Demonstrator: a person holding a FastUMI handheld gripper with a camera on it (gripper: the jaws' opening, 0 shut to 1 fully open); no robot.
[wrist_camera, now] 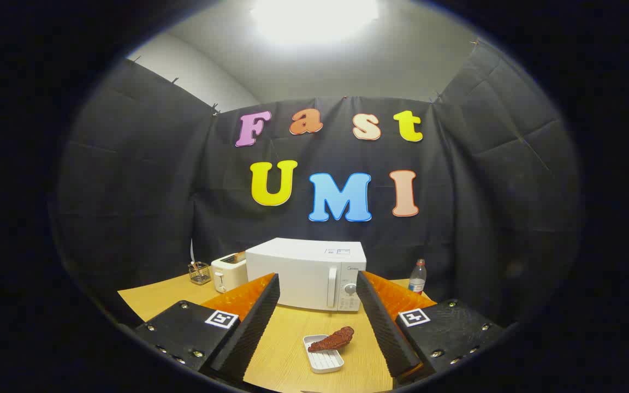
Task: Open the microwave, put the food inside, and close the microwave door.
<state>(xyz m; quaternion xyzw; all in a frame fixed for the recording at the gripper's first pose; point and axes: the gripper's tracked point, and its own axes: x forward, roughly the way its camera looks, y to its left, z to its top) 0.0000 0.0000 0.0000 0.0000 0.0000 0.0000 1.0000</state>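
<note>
One wooden table [292, 338] in a black-draped booth; tongs [318, 284] spread apart, holding nothing.

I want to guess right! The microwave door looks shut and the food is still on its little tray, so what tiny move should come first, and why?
Probably ease the tool forward toward the microwave's handle. The microwave door is closed, and the food sits on the white tray between the open fingers, so the door has to open first.
</note>
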